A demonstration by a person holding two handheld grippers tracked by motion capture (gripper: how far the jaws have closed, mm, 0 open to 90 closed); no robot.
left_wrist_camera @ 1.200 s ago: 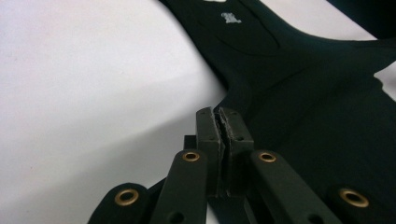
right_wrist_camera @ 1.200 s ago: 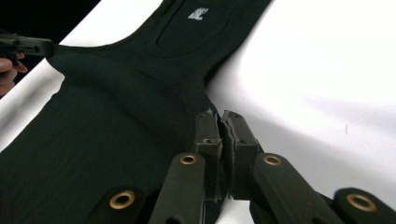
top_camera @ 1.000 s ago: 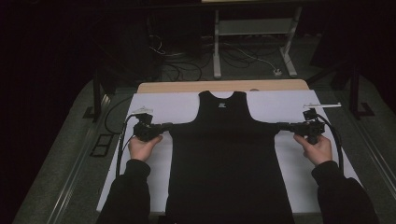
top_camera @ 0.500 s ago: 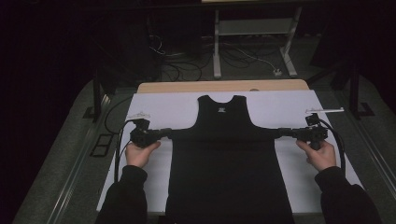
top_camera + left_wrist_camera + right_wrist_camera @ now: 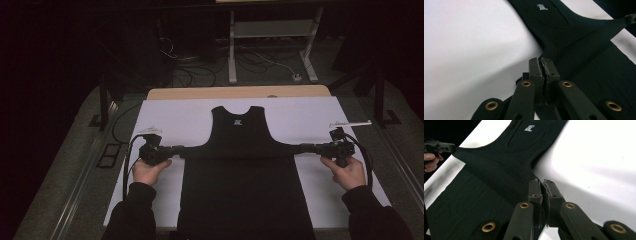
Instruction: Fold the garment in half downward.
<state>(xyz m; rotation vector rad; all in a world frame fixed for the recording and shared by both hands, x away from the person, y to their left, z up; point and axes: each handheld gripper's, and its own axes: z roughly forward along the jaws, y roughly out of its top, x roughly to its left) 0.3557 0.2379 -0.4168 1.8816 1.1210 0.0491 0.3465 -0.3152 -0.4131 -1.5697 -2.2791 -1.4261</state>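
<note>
A black sleeveless top (image 5: 245,175) lies flat and face up on the white-covered desk (image 5: 175,115), neck toward the far edge, a small white mark below the neckline, its underarm corners drawn out sideways.

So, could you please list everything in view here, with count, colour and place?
tank top: one, black, flat on the sheet's middle, neck away from the person, both sides pulled outward.
sheet: one, white, covering the table.
table: one, wooden edge showing past the sheet's far side.
stand: one, white metal, on the floor beyond the table.
cables: several, dark and pale, on the floor beyond.
left tool: one, black, shut on the tank top's left side.
right tool: one, black, shut on its right side.
hands: two, each gripping a tool.
</note>
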